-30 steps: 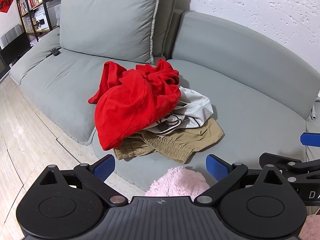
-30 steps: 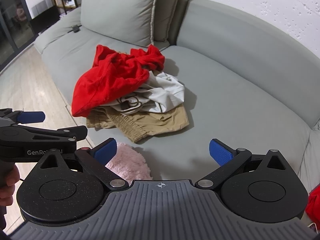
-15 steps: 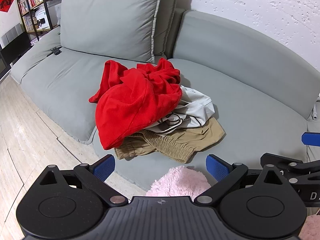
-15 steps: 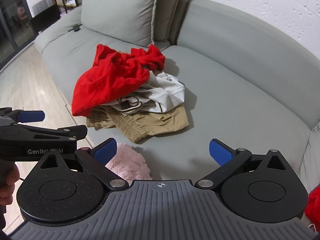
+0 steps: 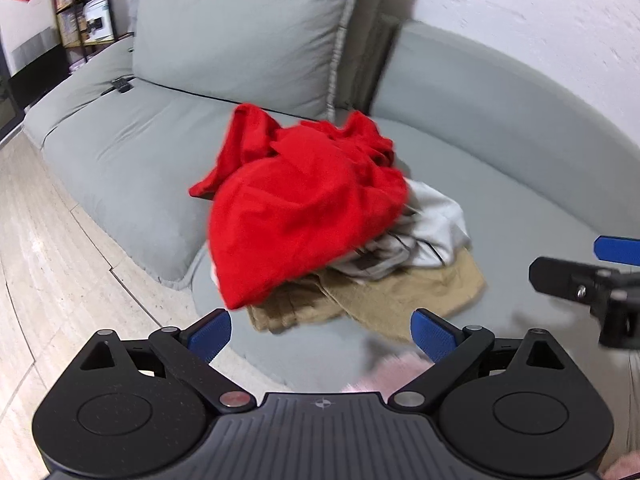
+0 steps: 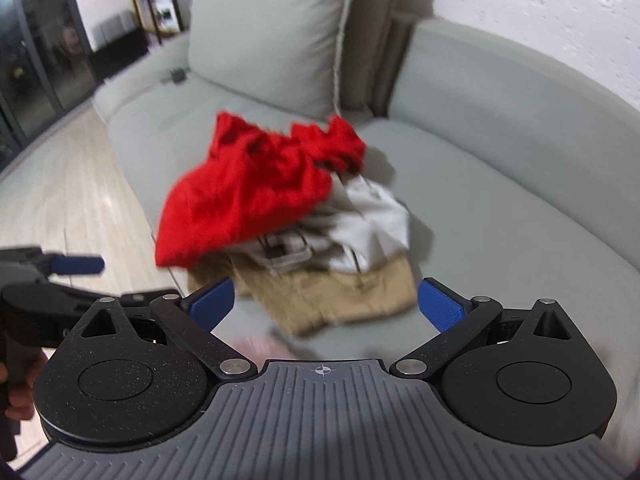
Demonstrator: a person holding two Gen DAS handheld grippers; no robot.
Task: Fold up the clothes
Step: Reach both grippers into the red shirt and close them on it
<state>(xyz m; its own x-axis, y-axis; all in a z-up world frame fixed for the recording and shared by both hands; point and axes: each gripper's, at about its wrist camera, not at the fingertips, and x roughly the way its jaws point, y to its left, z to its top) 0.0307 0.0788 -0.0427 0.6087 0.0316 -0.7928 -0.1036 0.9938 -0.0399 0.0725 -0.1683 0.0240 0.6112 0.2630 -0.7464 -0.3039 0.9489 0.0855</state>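
Observation:
A pile of clothes lies on the grey sofa seat [image 5: 520,200]. A red garment [image 5: 296,208] lies on top, a light grey one [image 5: 436,220] under it, and tan shorts [image 5: 400,296] at the bottom. The pile shows in the right wrist view too: red garment [image 6: 256,196], grey garment [image 6: 368,228], tan shorts [image 6: 340,292]. My left gripper [image 5: 322,334] is open and empty, just short of the pile. My right gripper [image 6: 326,304] is open and empty, close above the tan shorts.
A big grey back cushion [image 5: 248,32] stands behind the pile. A pink fluffy thing [image 5: 396,368] lies at the seat's near edge. Pale wooden floor [image 5: 60,280] runs on the left. Bookshelves [image 5: 84,12] stand far left. The right gripper [image 5: 592,280] shows in the left wrist view.
Both grippers have moved forward toward the pile, which now looks larger and blurred. Both stay open and empty.

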